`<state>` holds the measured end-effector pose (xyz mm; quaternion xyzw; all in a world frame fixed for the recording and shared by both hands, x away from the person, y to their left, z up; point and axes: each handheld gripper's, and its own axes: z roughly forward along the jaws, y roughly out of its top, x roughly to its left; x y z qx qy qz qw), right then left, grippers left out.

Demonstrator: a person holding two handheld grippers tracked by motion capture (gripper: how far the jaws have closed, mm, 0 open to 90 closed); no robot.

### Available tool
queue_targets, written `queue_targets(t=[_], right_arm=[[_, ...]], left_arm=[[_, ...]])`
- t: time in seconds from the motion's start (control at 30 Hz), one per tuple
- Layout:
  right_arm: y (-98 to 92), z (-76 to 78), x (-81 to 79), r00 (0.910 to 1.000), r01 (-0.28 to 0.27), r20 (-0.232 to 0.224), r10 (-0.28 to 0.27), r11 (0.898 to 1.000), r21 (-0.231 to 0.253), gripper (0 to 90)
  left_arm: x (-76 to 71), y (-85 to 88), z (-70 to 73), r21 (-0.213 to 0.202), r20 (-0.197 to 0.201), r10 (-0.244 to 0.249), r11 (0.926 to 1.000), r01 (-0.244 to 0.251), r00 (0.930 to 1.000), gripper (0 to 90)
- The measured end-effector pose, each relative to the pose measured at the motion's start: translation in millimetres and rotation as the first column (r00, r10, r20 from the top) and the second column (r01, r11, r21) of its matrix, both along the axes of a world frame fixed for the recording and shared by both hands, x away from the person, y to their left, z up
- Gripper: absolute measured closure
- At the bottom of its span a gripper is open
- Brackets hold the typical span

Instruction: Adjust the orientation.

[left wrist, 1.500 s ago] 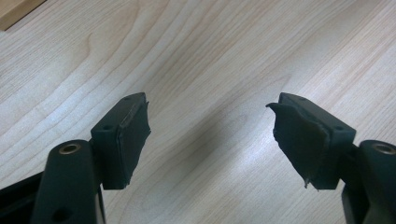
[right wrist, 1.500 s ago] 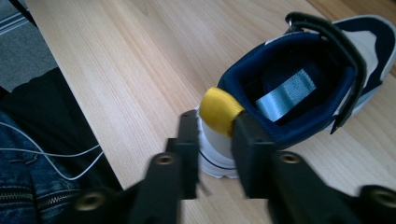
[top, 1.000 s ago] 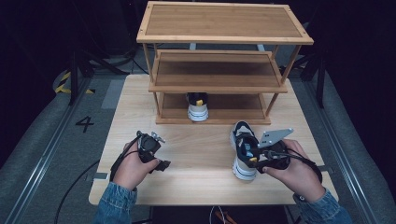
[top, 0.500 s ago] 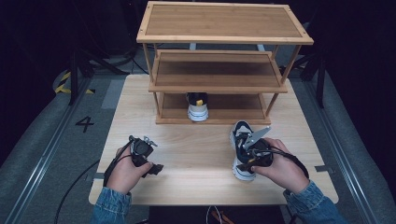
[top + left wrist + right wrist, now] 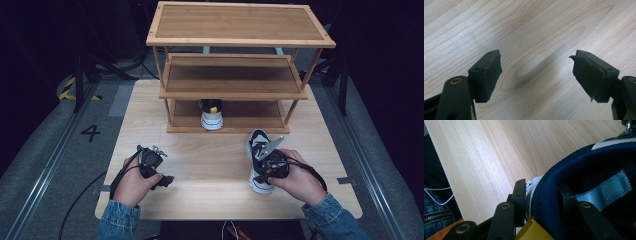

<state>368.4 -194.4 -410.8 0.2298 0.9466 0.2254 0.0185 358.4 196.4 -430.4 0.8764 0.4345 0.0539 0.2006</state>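
Right hand-held gripper (image 5: 263,172) has dropped onto the shoe (image 5: 258,150) at the right front of the tabletop (image 5: 210,160) since a second ago, and its jaws have just been closing with the heel collar between them. A second back it sat beside the shoe's heel end with the jaws wider; now it's over the back of the shoe. The right gripper view gives what the high view can't: one jaw inside the opening against the navy lining next to the light-blue pull loop (image 5: 609,187), the other outside on the heel wall, pads looking pressed on the collar (image 5: 544,202). I read that as a grip made, so the pick step is about done and a lift is next, probably toward the rack (image 5: 235,75) behind, where a second shoe (image 5: 212,114) already sits on the bottom shelf. From the high view alone the hand hides the jaw contact, but it does show the layout: shoe toe pointing at the rack, well apart from the left side. Left hand-held gripper (image 5: 150,162) sits low at the left front, barely shifted; the left gripper view shows its jaws wide apart with bare wood under them, holding nothing.
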Motion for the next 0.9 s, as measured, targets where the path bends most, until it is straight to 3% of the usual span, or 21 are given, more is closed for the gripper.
queue_targets(t=[0.33, 0.6, 0.77, 0.9], right_arm=[[5.9, 19.2, 13.3, 0.9976, -0.037, 0.060, 0.036, 0.999, 0.011, 66.7], [14.2, 33.4, 49.9, 0.9956, -0.044, 0.083, 0.043, 0.999, 0.016, 66.6], [21.3, 35.8, 74.3, 0.9933, -0.046, 0.106, 0.046, 0.999, -0.002, 66.5], [26.7, 35.2, 95.0, 0.9926, -0.056, 0.109, 0.054, 0.998, 0.012, 66.5]], left_arm=[[3.4, 8.8, 1.7, -0.008, 0.008, 0.015, 0.9999, -0.015, 0.9999, 23.5], [4.7, 12.8, 5.5, -0.027, 0.020, 0.028, 0.9993, -0.027, 0.9994, 23.5], [6.2, 15.4, 5.7, -0.025, 0.020, 0.029, 0.9993, -0.029, 0.9994, 23.5], [7.0, 15.3, 4.2, -0.031, 0.013, 0.028, 0.9991, -0.028, 0.9995, 23.5]])
